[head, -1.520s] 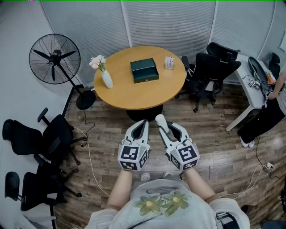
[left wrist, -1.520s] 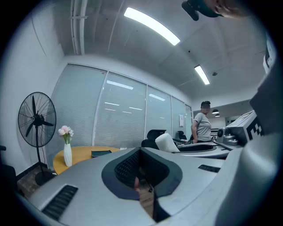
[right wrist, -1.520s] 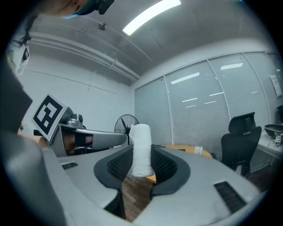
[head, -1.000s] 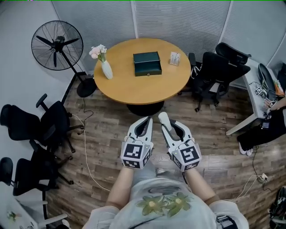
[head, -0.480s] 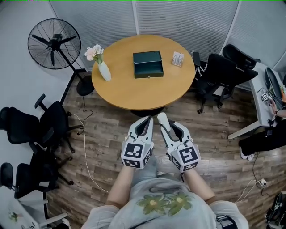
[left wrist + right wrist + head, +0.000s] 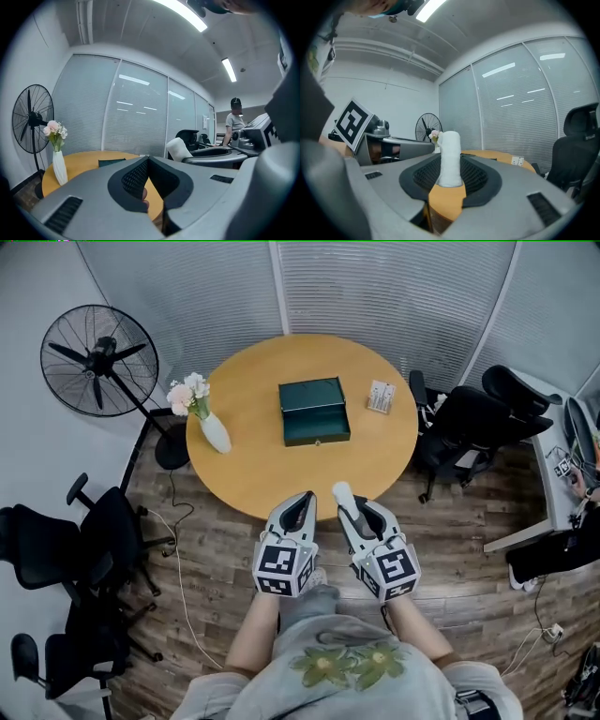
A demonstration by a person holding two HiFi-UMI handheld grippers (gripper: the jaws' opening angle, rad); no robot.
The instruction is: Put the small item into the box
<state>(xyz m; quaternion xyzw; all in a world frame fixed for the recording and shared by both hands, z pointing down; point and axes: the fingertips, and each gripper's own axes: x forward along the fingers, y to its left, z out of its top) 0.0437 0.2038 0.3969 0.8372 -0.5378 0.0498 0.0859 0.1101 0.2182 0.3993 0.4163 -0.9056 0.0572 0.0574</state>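
A dark green box [image 6: 314,412] lies shut near the middle of the round wooden table [image 6: 281,479]; it shows as a thin dark strip [image 6: 111,162] in the left gripper view. My right gripper [image 6: 353,506] [image 6: 451,165] is shut on a small white cylindrical item [image 6: 342,493] [image 6: 451,157], which stands up between the pads. My left gripper [image 6: 300,506] [image 6: 149,162] is beside it, tips together with nothing in them. Both hang at the table's near edge, well short of the box.
On the table stand a white vase with flowers [image 6: 204,418] at the left and a small card stand [image 6: 381,397] right of the box. A standing fan [image 6: 98,362], black office chairs [image 6: 98,535] [image 6: 469,423], a floor cable and a desk [image 6: 561,488] surround the table.
The table has come nearer and lower in the head view; both grippers, side by side as before, now reach its near edge. The white item stays in the right gripper.
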